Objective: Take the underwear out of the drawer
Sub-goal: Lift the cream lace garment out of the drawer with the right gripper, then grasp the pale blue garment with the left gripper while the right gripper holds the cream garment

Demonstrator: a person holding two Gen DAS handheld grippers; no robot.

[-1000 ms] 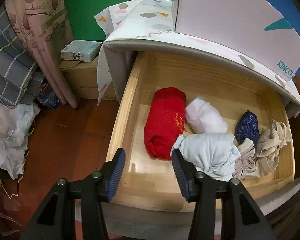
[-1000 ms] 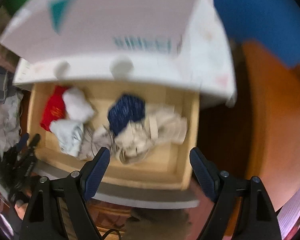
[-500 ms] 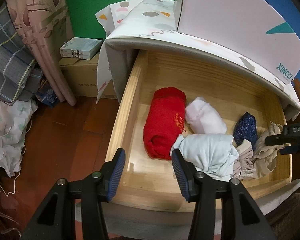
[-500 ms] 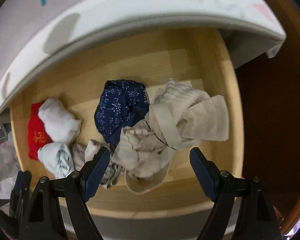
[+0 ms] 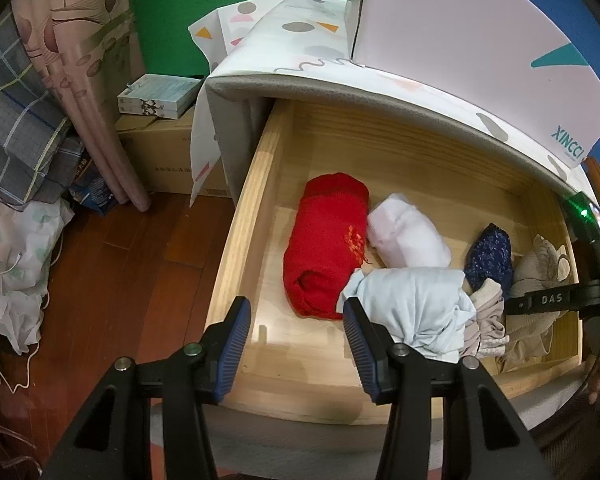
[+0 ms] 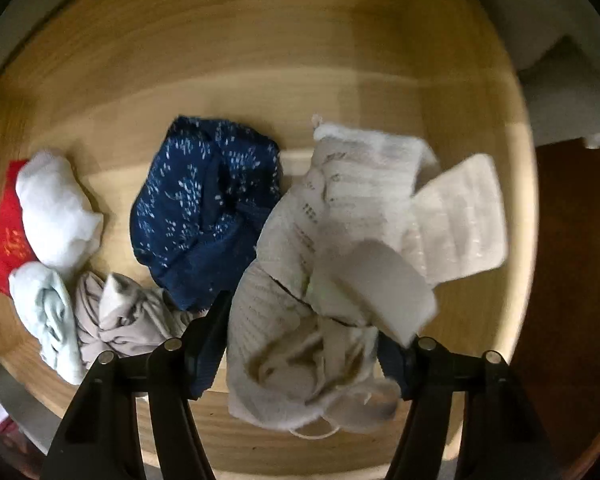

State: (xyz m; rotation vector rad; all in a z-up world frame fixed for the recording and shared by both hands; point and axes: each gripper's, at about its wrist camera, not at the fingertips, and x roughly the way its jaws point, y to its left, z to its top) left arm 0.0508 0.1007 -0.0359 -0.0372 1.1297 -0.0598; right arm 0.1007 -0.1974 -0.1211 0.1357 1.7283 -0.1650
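The open wooden drawer (image 5: 244, 216) holds rolled and crumpled garments: a red roll (image 5: 324, 244), a white one (image 5: 408, 232), a light blue one (image 5: 416, 308), a navy patterned one (image 6: 208, 208) and cream ribbed underwear (image 6: 340, 256) at the right end. My right gripper (image 6: 304, 340) is open, down inside the drawer, its fingers on either side of the cream underwear (image 5: 536, 276). My left gripper (image 5: 296, 344) is open and empty, hovering over the drawer's front left corner.
A grey crumpled garment (image 6: 116, 320) lies between the light blue and navy pieces. A patterned cloth covers the cabinet top (image 5: 300, 56), with a white box (image 5: 480, 48) on it. Cardboard boxes (image 5: 160, 148), curtains and bedding stand left on the wood floor (image 5: 112, 280).
My right gripper has dropped down into the drawer and come close around the cream underwear. My left gripper has stayed in place.
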